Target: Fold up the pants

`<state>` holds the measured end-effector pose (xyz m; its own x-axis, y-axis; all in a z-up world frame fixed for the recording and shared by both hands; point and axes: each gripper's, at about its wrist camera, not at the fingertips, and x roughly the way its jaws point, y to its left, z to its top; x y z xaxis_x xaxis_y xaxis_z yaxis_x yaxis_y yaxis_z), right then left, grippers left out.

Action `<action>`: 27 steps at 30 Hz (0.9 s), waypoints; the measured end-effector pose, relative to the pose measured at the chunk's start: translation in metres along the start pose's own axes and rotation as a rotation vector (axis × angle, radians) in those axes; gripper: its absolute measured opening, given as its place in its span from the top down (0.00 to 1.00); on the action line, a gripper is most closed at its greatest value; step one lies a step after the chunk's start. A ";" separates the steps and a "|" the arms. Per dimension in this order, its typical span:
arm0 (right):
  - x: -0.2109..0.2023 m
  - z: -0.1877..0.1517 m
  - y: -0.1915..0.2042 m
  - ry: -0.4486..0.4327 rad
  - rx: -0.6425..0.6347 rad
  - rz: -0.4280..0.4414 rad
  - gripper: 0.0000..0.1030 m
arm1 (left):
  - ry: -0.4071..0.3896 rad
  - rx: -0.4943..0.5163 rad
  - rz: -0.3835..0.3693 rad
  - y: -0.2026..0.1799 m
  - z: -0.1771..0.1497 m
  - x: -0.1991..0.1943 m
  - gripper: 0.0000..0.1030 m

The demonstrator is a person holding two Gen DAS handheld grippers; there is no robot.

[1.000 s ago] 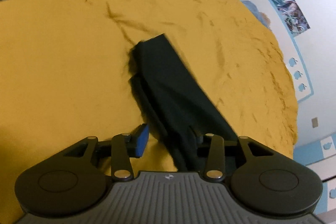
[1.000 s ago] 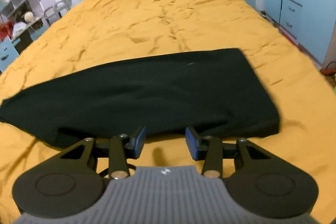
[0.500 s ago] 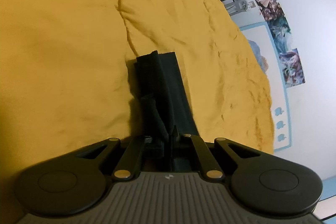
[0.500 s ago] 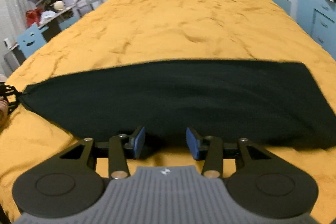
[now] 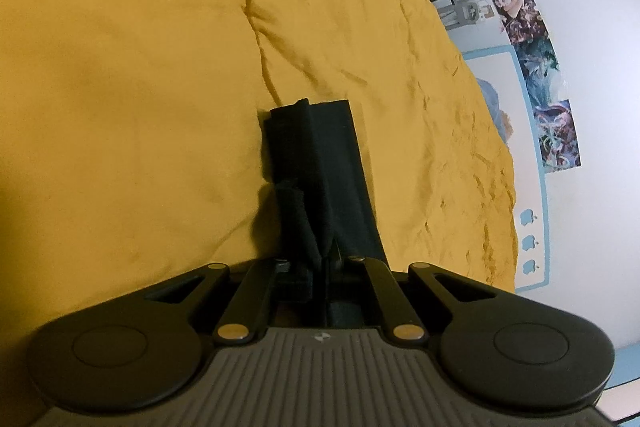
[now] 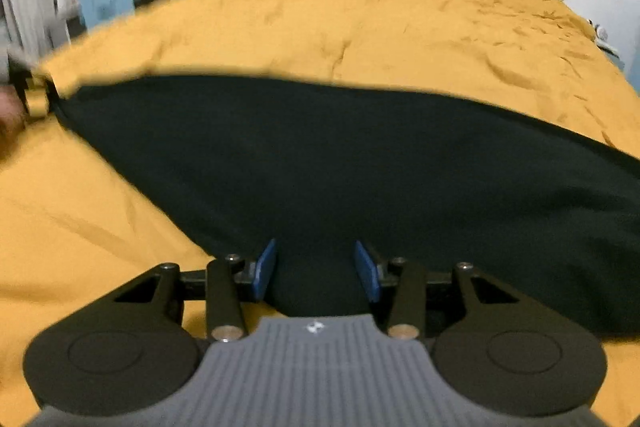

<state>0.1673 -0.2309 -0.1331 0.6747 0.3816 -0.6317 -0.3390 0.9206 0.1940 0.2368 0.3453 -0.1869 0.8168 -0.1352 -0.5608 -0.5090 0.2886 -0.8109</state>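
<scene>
Nearest, the right gripper (image 6: 316,271) hangs jaws apart, unclamped, over the near edge of the pants (image 6: 360,167); a hem or corner looks the place to grip. The left gripper (image 5: 325,259) is clamped on their bunched end. One dark pair, soft, light, floppy, lies flat along the yellow bedspread (image 6: 400,27). Two grippers, one bed.

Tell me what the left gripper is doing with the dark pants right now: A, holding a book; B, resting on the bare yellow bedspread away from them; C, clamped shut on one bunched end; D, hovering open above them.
C: the left gripper has its jaws closed together on a bunched end of the pants, which stretch away across the bedspread.
</scene>
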 end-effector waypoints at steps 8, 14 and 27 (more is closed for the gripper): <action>-0.013 -0.010 -0.007 -0.111 0.047 0.024 0.56 | -0.096 0.173 -0.055 -0.046 -0.021 -0.028 0.96; -0.043 -0.012 -0.037 -0.235 0.225 0.042 0.53 | -0.110 0.528 -0.176 -0.139 -0.079 -0.055 0.96; -0.104 -0.046 -0.094 -0.404 0.555 0.011 0.50 | 0.222 1.393 -0.104 -0.195 -0.406 -0.005 0.95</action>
<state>0.0987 -0.3612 -0.1199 0.9015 0.2932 -0.3184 -0.0341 0.7815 0.6230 0.2215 -0.0954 -0.0932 0.7078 -0.3201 -0.6298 0.3376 0.9363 -0.0964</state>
